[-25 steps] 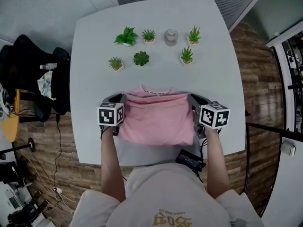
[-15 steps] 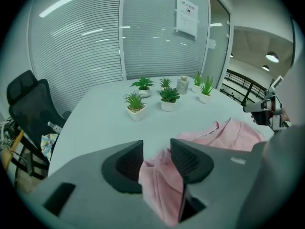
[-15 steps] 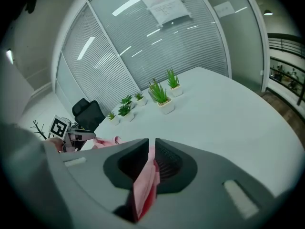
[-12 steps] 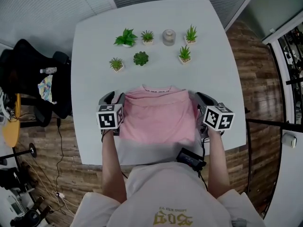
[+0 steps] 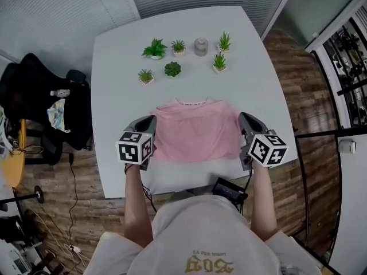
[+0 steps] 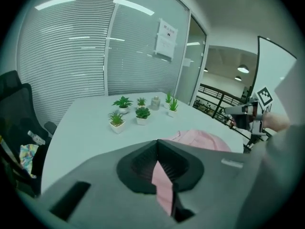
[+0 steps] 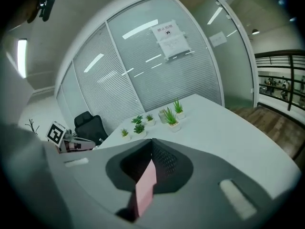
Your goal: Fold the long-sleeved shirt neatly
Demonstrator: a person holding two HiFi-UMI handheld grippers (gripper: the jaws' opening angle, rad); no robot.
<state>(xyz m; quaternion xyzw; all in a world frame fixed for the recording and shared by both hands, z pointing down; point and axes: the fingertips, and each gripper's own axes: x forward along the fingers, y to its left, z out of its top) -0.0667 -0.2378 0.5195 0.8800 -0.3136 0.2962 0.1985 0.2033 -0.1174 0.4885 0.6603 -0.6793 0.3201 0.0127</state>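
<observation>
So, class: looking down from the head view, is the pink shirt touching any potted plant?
No, bare table separates the pink shirt from the potted plants.

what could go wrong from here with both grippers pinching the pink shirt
1. The left gripper and right gripper have just closed on only thin edges of the pink shirt; the fabric might slip out mid-fold.
2. Carrying the fold too far forward could brush the small potted plants.

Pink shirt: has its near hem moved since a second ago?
Yes. The pink shirt's near hem has drawn back from the table's near edge, leaving a wider bare strip of tabletop in front.
</observation>
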